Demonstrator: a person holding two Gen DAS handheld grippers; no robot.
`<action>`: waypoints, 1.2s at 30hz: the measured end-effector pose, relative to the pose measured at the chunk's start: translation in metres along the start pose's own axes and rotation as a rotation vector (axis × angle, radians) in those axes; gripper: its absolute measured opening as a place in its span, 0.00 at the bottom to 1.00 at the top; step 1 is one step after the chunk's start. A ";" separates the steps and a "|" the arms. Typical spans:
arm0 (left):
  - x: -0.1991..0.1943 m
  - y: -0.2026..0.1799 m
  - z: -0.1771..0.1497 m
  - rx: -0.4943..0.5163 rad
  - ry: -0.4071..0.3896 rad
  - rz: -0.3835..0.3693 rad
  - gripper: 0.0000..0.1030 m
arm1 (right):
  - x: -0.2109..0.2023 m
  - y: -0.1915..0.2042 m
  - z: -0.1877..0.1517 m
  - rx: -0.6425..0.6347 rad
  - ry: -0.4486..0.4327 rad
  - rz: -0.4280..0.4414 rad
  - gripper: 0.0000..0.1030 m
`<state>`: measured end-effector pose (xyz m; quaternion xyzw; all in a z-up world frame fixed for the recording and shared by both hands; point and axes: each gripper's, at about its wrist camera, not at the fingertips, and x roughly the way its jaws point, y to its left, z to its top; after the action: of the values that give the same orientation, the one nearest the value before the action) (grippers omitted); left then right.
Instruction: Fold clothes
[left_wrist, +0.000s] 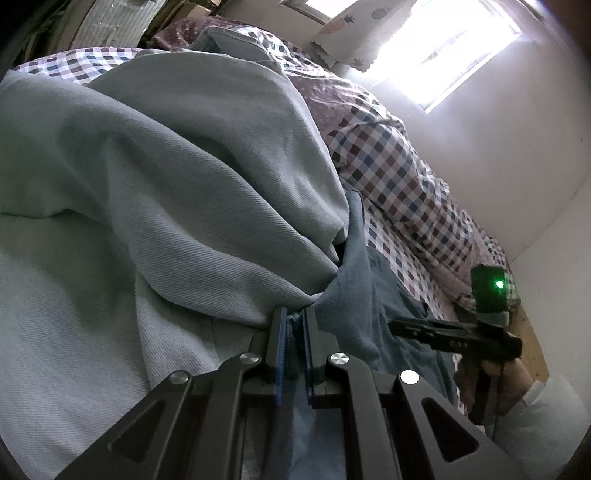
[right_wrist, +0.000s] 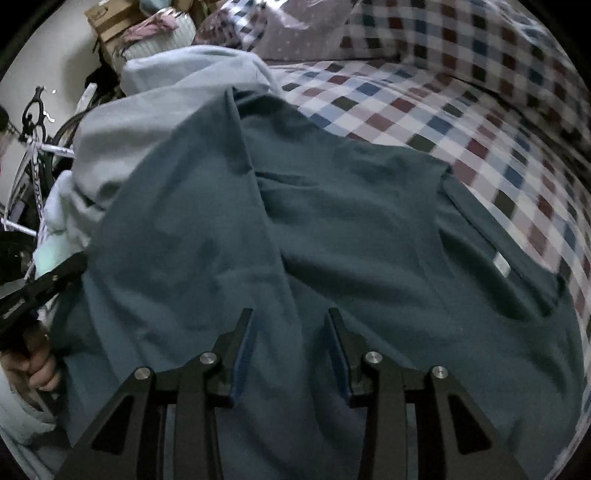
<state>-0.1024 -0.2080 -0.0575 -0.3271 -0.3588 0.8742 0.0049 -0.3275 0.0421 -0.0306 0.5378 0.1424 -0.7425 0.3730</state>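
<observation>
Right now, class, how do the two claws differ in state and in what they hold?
The left claw is shut on teal garment fabric; the right claw stands open, with nothing between its pads. The left claw is hand-held low beside the garment; the right hovers over it. Both have black fingers with blue pads.

Bright window (left_wrist: 454, 48) in pale wall (left_wrist: 498, 166), checkered bedspread (right_wrist: 424, 110) on bed, cardboard boxes (right_wrist: 110, 22), bicycle (right_wrist: 33, 147) at left.

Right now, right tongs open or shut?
Open. The right tongs stand spread above the teal garment, nothing between the pads.
</observation>
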 end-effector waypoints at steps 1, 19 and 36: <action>0.000 0.000 0.000 0.003 0.000 0.000 0.07 | 0.003 0.001 0.003 -0.005 -0.002 0.011 0.39; 0.000 0.003 -0.001 -0.014 0.006 -0.010 0.07 | 0.008 0.040 0.033 -0.176 -0.026 -0.184 0.00; -0.001 0.004 -0.001 -0.027 0.010 -0.021 0.07 | 0.019 0.034 0.027 -0.083 0.004 0.060 0.43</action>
<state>-0.0999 -0.2104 -0.0599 -0.3277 -0.3741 0.8675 0.0111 -0.3249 -0.0046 -0.0311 0.5274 0.1576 -0.7232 0.4170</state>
